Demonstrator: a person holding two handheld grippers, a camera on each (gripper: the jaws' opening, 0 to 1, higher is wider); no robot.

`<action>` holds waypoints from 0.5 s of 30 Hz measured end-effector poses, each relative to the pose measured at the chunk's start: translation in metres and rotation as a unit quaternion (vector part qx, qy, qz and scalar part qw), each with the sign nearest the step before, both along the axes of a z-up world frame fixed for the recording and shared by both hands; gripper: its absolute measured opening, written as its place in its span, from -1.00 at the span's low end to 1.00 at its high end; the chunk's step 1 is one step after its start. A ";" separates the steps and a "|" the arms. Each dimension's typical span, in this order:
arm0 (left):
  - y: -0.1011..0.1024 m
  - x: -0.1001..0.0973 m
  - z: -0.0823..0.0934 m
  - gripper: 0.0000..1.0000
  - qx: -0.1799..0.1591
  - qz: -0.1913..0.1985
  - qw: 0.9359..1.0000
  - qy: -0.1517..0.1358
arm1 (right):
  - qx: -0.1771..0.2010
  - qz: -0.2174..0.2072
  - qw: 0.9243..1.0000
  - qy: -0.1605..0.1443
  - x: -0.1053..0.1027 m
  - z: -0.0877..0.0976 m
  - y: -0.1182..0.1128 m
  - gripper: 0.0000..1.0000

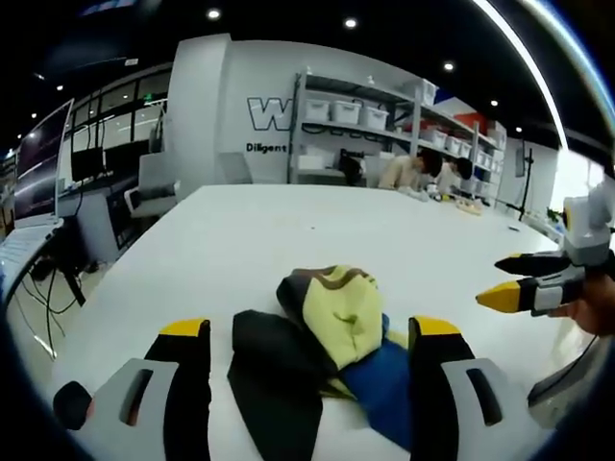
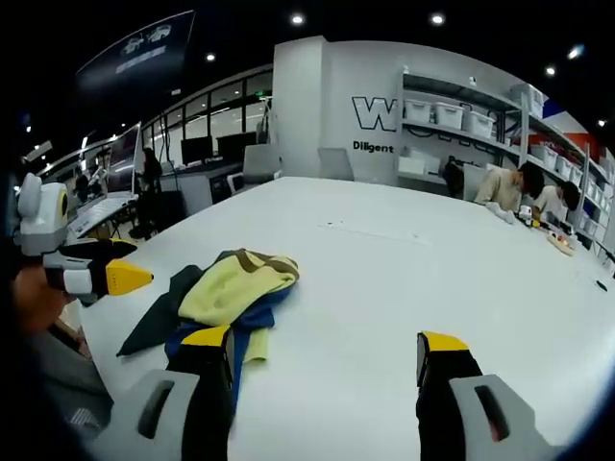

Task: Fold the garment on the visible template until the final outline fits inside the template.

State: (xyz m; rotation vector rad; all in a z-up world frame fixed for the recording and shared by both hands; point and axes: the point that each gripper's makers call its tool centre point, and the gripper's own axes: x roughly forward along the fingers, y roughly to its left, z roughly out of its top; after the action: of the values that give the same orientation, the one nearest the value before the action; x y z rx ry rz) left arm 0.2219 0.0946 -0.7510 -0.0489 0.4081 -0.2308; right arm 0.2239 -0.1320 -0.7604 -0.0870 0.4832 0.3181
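Observation:
A crumpled garment (image 1: 332, 351) in yellow, blue, black and brown lies bunched on the white table (image 1: 288, 230). My left gripper (image 1: 307, 331) is open, its yellow-tipped jaws standing wide on either side of the heap without pinching it. From the right edge of the left gripper view comes my right gripper (image 1: 504, 280), apart from the cloth. In the right gripper view the garment (image 2: 231, 293) lies just left of my open right gripper (image 2: 325, 341), whose left fingertip (image 2: 207, 338) is beside the blue part. The left gripper (image 2: 125, 264) enters from the left there.
The table's near edge (image 2: 106, 351) runs close to the garment on its left. Two people (image 1: 432, 173) sit at the far end with small items. Shelves with white bins (image 1: 356, 115) stand behind. Chairs and monitors (image 2: 202, 154) line the left side.

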 end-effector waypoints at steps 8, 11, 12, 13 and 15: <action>0.001 0.000 0.001 0.59 0.000 0.002 1.000 -0.002 | -0.001 0.003 1.000 0.001 0.000 0.000 0.002 0.55; 0.002 0.000 0.001 0.59 -0.002 0.004 1.000 -0.002 | -0.002 0.005 1.000 0.003 0.000 -0.001 0.003 0.55; 0.002 0.000 0.001 0.58 -0.001 0.004 1.000 -0.001 | -0.002 0.005 1.000 0.002 0.000 -0.001 0.003 0.55; 0.002 0.000 0.000 0.58 -0.001 0.003 1.000 0.000 | -0.002 0.006 1.000 0.001 0.000 0.000 0.004 0.55; 0.001 0.000 0.002 0.58 -0.001 0.003 1.000 -0.003 | -0.001 0.007 1.000 0.000 0.000 0.001 0.004 0.55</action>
State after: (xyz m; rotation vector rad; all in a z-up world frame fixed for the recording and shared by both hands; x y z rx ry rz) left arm 0.2217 0.0961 -0.7492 -0.0508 0.4018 -0.2245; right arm 0.2242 -0.1278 -0.7595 -0.0928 0.4822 0.3311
